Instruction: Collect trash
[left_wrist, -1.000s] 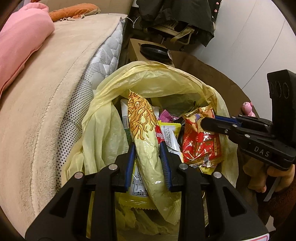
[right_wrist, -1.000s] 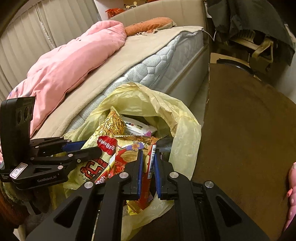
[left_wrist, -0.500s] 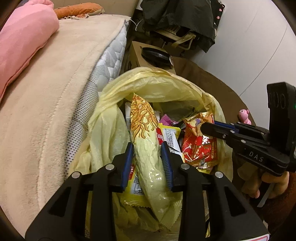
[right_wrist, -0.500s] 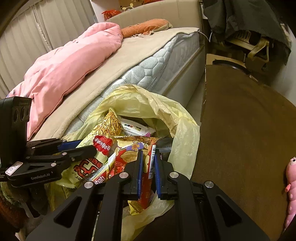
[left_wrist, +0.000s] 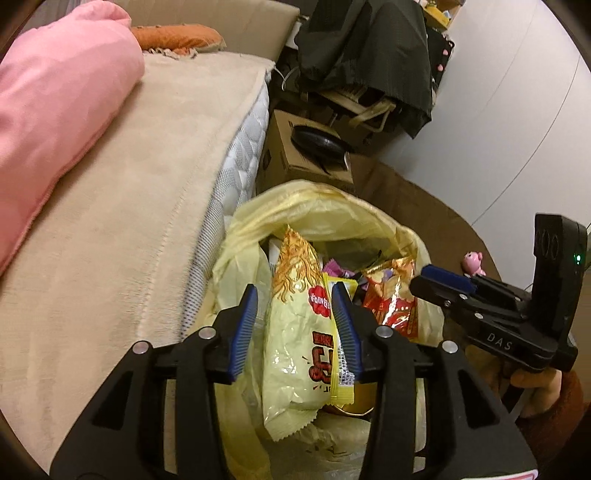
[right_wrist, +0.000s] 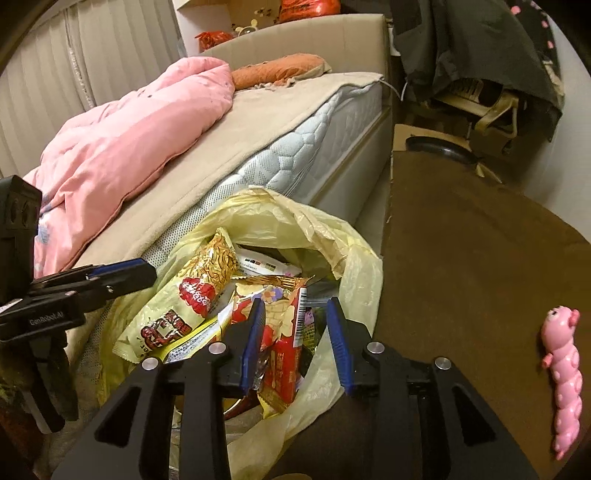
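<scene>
Yellow trash bag (left_wrist: 325, 206) holds both wrappers; my left hand-held gripper (left_wrist: 293, 328) and right hand-held gripper (right_wrist: 295, 339) have just opened (nothing pinched). Pink toy (right_wrist: 565, 376) remains.

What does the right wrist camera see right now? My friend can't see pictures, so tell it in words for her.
The right gripper stands open over a yellow trash bag stuffed with snack wrappers, a red wrapper loose between its blue pads. The left gripper reaches in from the left beside a bed, and a pink toy lies on the brown table.
</scene>
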